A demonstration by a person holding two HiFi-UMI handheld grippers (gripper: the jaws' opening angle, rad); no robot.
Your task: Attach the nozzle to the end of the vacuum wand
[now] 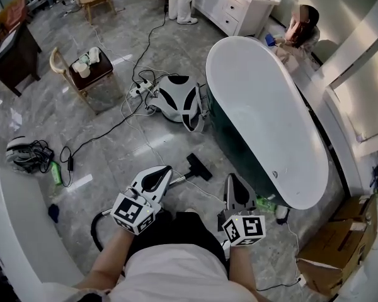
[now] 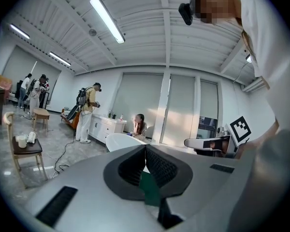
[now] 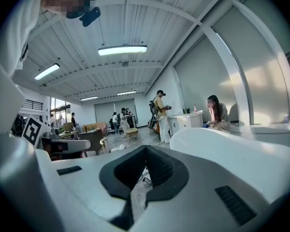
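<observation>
Both pairs of jaws are pressed together with nothing between them. The left gripper [image 2: 146,148] shows only a slice of dark green beyond its closed tips, and the right gripper [image 3: 145,149] shows only floor and loose white cable. Both are held near level in front of the person, above the grey marble-look floor [image 1: 113,150].

Just beyond the left gripper's tips in the head view lies the thin silver metal vacuum wand [image 1: 179,179]. The flat black plastic floor nozzle [image 1: 200,167] sits at its far end. I cannot tell whether the two are already joined or merely touching. A black ribbed hose [image 1: 96,224] curls away below the left gripper. To the right stands the long white oval bathtub with a dark green outer wall [image 1: 264,118].

The nozzle looks like hard, light, stiff plastic. It is probably best pinched at its narrow neck rather than its wide flat head. The wand is likely rigid and smooth, so it may slip or roll, and a hold close to its open end should steady it.

No brand or lettering can be read. The only markings are black-and-white squares on the left marker cube [image 1: 134,212] and the right marker cube [image 1: 244,228].
</observation>
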